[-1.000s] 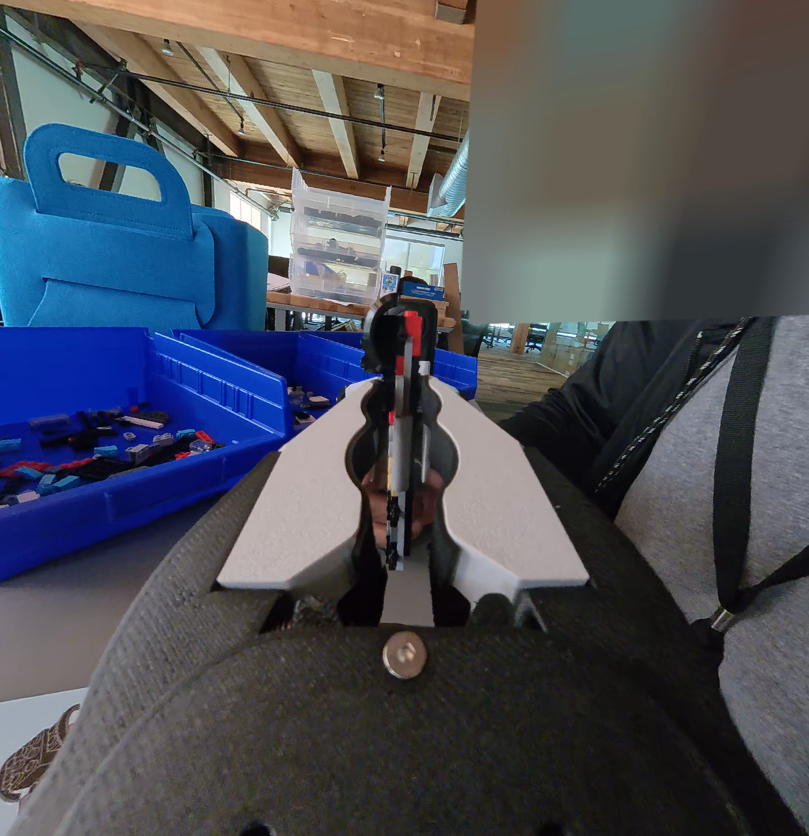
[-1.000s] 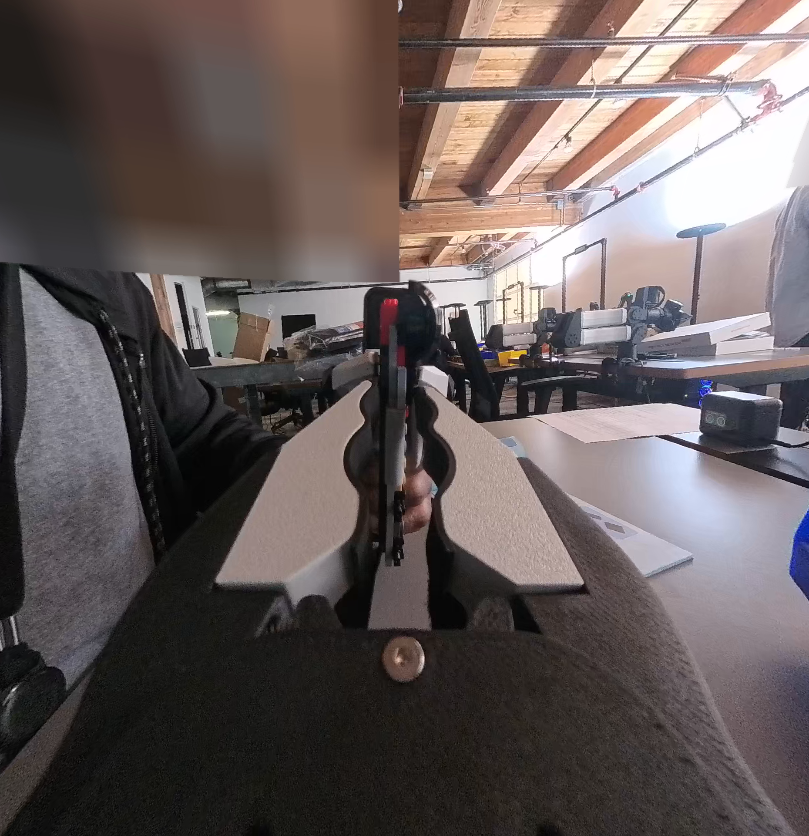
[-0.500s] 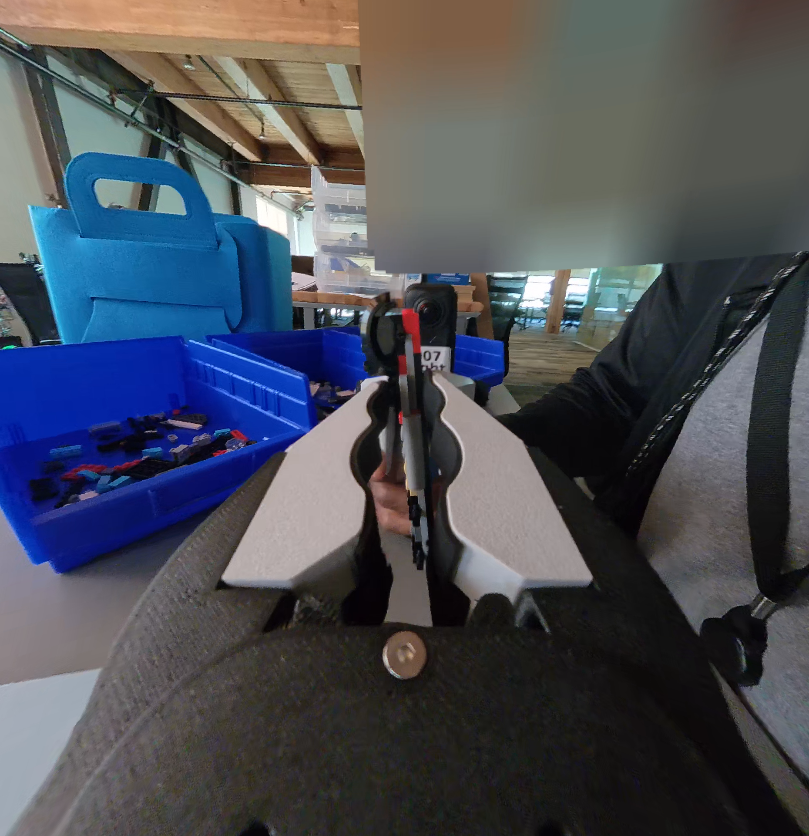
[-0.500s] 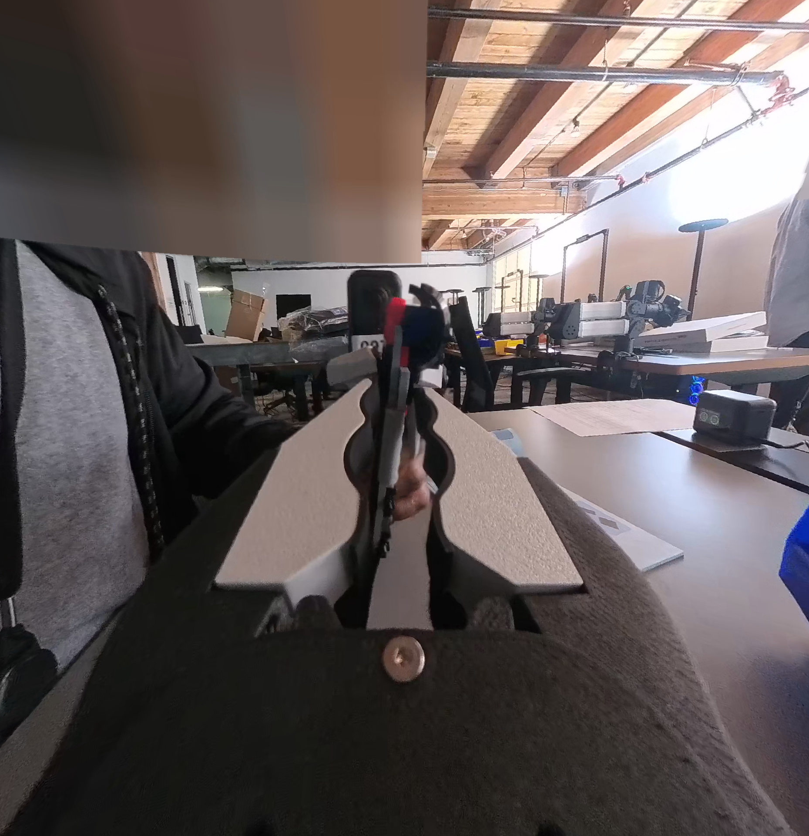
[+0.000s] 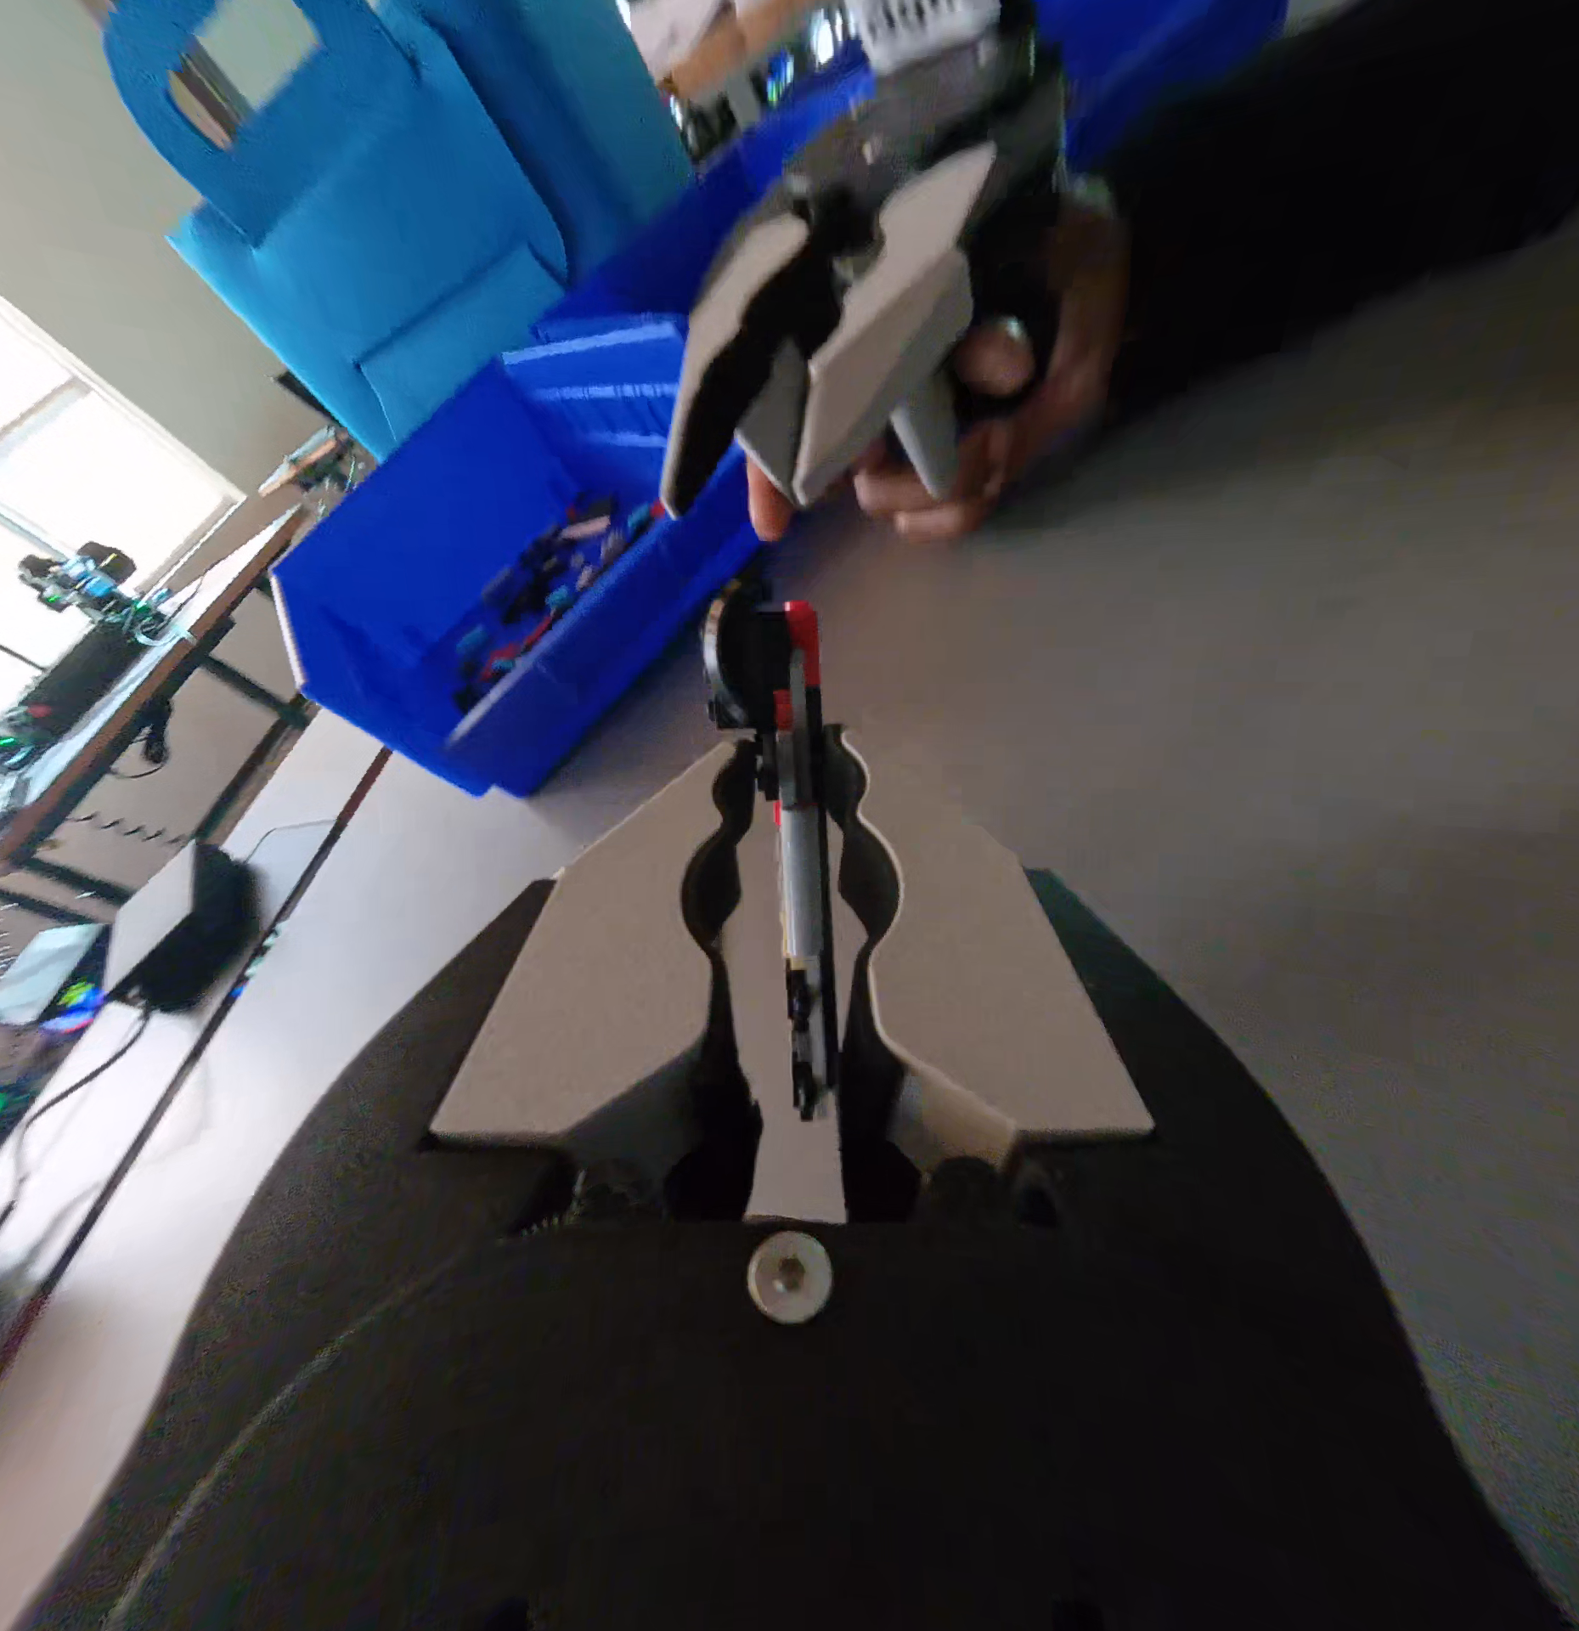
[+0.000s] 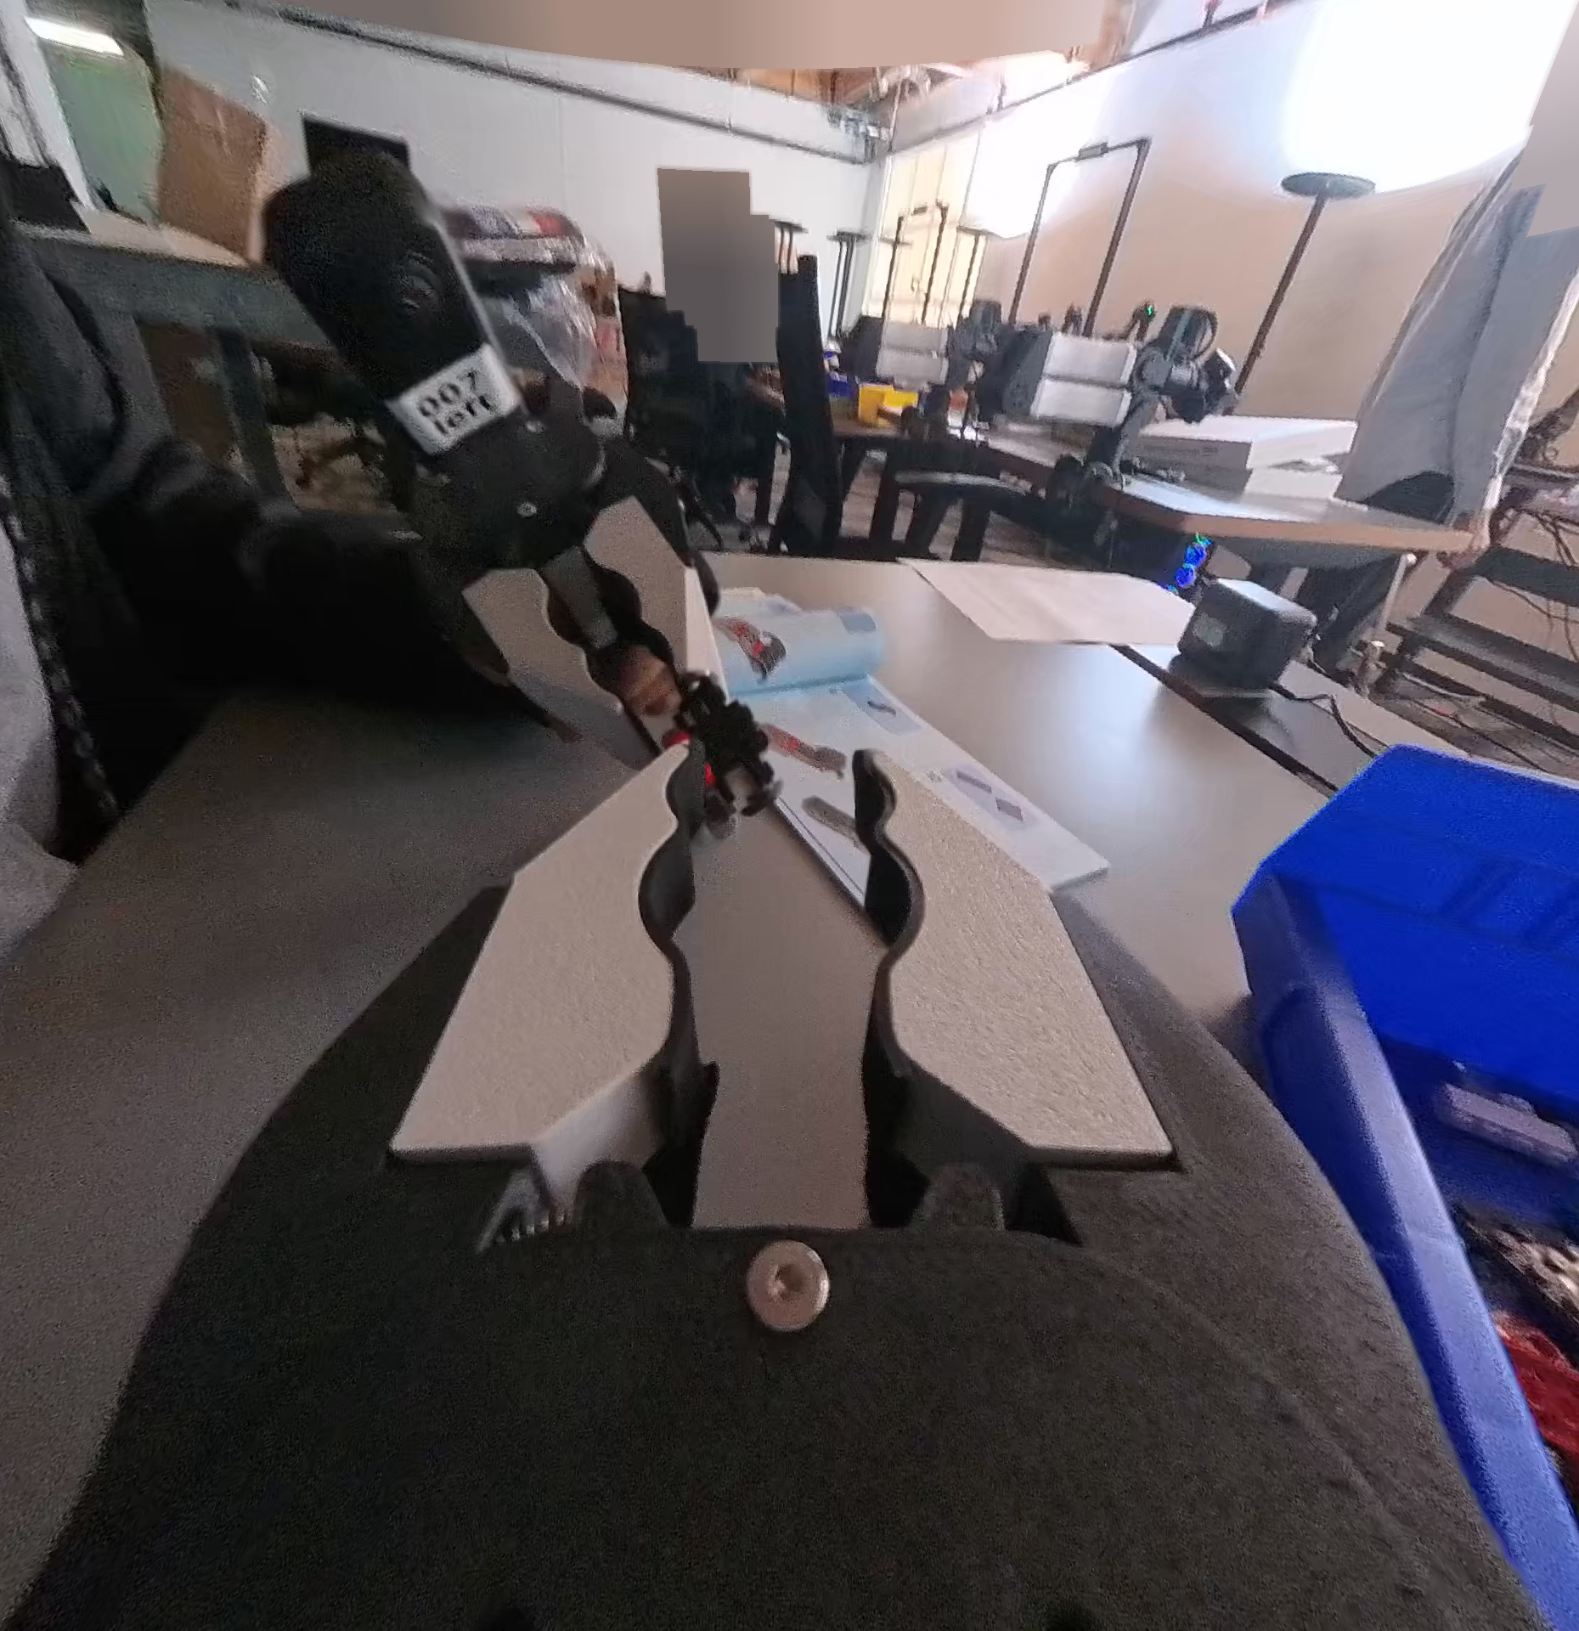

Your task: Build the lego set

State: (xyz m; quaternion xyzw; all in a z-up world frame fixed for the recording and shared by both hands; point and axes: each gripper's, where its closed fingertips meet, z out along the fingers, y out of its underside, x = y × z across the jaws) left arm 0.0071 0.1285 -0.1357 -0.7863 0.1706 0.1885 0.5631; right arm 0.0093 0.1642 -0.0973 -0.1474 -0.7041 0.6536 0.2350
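The slim built lego piece (image 5: 799, 847) is black and light grey with red bits at its tip and a black round part. The left claw (image 5: 790, 777) has pale grey textured fingers (image 5: 591, 997) on a black body, as does the right claw (image 6: 772, 777). The plastic bin (image 5: 468, 618) is bright blue, holding loose black, red and light-blue bricks. The felt bag (image 5: 371, 229) behind it is sky blue. The counter (image 5: 1297, 706) is plain grey. The instruction booklet (image 6: 856, 759) is white and pale blue with small printed figures.
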